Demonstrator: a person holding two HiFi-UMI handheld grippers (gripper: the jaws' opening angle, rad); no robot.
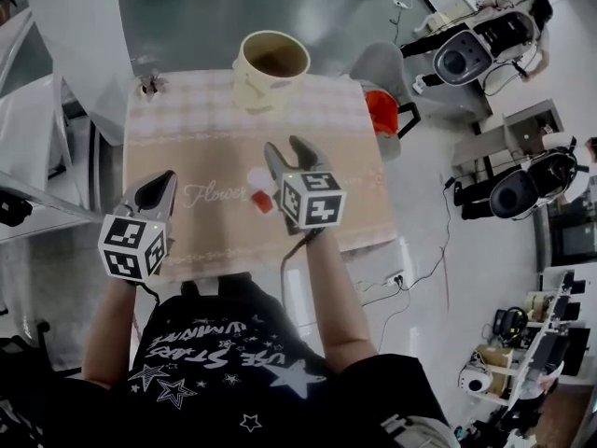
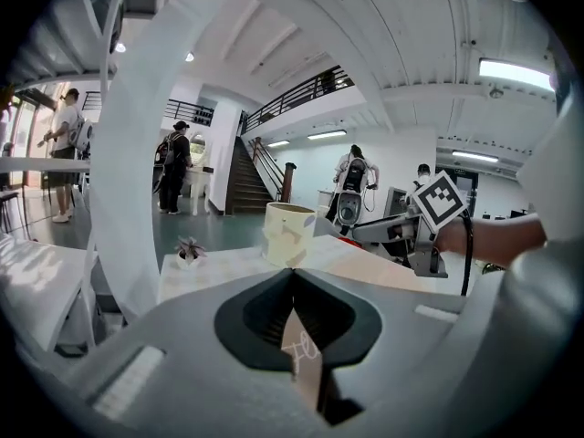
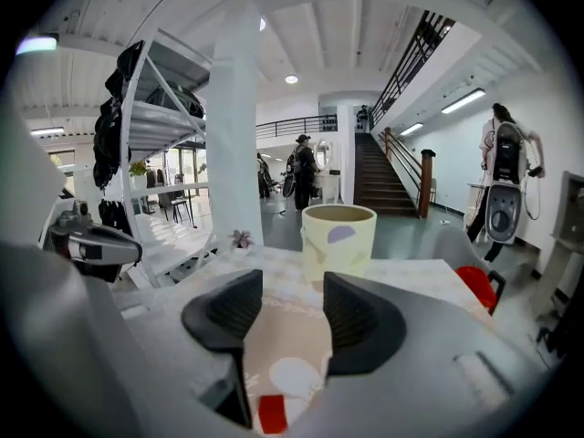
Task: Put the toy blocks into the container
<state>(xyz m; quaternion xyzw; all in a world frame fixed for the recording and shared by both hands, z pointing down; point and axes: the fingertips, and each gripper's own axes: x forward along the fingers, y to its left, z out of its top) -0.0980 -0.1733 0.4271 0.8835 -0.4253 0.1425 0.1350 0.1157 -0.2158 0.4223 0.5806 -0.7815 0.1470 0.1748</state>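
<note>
A cream container (image 1: pixel 270 63) stands at the far edge of the table (image 1: pixel 215 119), upright with its mouth up. A white round block (image 1: pixel 258 175) and a red block (image 1: pixel 264 202) lie on the cloth mid-table. My right gripper (image 1: pixel 289 152) hovers just right of and above them, open with nothing between its pads. The right gripper view shows the white block (image 3: pixel 294 377) and red block (image 3: pixel 271 413) low in the gap between my right gripper's (image 3: pixel 292 290) jaws, with the container (image 3: pixel 338 240) ahead. My left gripper (image 1: pixel 160 185) sits at the near left, shut and empty (image 2: pixel 292 276).
A small potted plant (image 1: pixel 151 84) sits on the table's far left corner. A red seat (image 1: pixel 382 110) and a grey chair stand off the right side. A white pillar (image 1: pixel 79 35) rises at the far left. Machines and cables fill the floor on the right.
</note>
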